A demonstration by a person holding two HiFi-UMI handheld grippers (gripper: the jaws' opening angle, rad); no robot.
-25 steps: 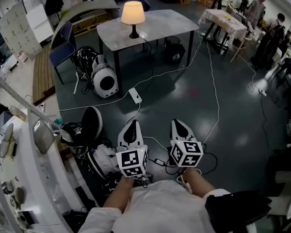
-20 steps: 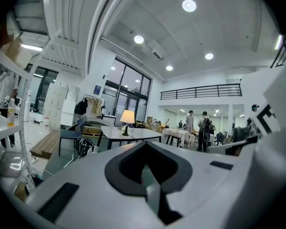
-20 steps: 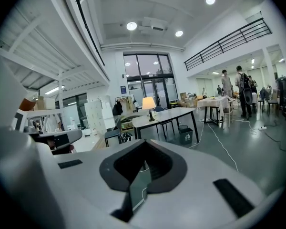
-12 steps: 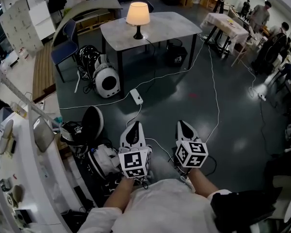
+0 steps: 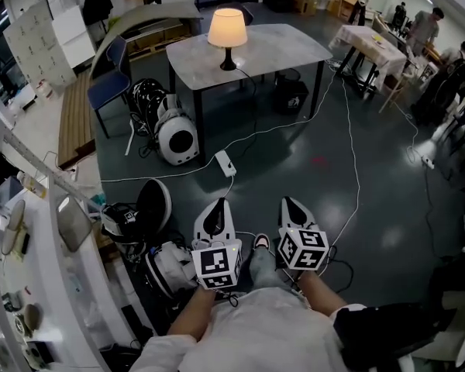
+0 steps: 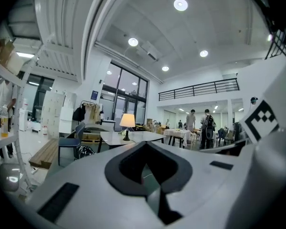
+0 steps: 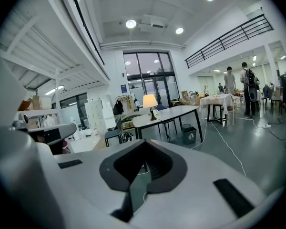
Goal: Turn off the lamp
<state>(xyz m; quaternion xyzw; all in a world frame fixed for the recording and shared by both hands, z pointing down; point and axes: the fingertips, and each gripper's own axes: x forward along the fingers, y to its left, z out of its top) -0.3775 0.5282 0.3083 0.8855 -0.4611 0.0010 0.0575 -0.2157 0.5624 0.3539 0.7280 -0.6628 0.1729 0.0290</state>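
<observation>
- The left tongs [image 5: 218, 204] and the right tongs [image 5: 287, 203] are shut, and nothing is held.
- The lamp [image 5: 226, 28] is lit on the grey counter [image 5: 285, 46], well apart from them.

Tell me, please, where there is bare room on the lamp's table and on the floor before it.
The table is bare from the lamp to its right edge. The floor is open between the power strip and the long white cable. It is crowded at left, round the white machine and the bags.

Lamp [image 5: 226, 28]: cream shade, black base. Desk [image 5: 287, 49]: mottled grey top, black legs. Chair [image 5: 108, 91], ten o'clock: blue. Floor [image 5: 310, 184]: dark grey.
</observation>
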